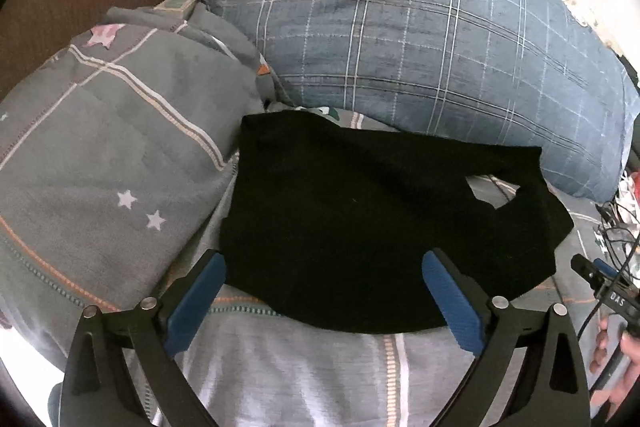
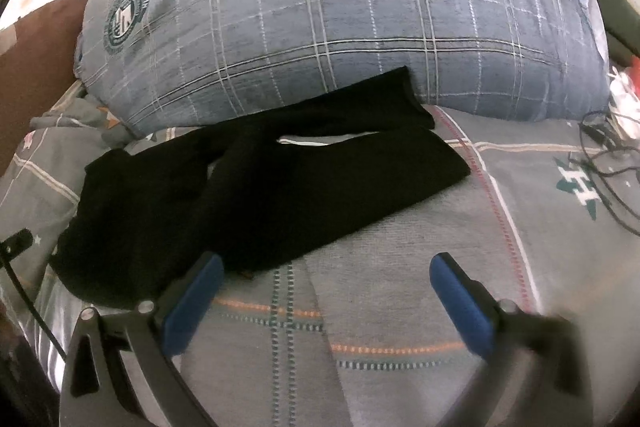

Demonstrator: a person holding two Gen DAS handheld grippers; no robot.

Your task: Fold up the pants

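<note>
Pants [image 1: 360,227], black and soft, lie spread on a grey patterned bed cover [image 1: 280,359] in the left wrist view. They fill the middle of the picture, below a big blue checked pillow [image 1: 400,39] at 12 o'clock and beside a bunched grey quilt [image 1: 100,155] at 9 o'clock. The cloth looks partly doubled over, with a small gap of bedding showing through at 3 o'clock. The left gripper [image 1: 324,275] hangs above the near hem, its blue fingers wide apart, holding nothing. A hand on the other tool shows at 4 o'clock.

In the right wrist view the pants [image 2: 260,195] stretch from 9 o'clock toward 2 o'clock, two legs lying nearly side by side with a pale sliver of bedding between them, the far ends touching the pillow [image 2: 340,19]. The right gripper [image 2: 326,279] is also spread open and empty, over bare bed cover [image 2: 400,287] just beside the near leg.

Judging the risks: the legs are not squarely lined up, so a fold now could come out crooked. Pinching only one layer would drag the layers apart. Loose cables [image 2: 608,155] at 3 o'clock could snag.
</note>
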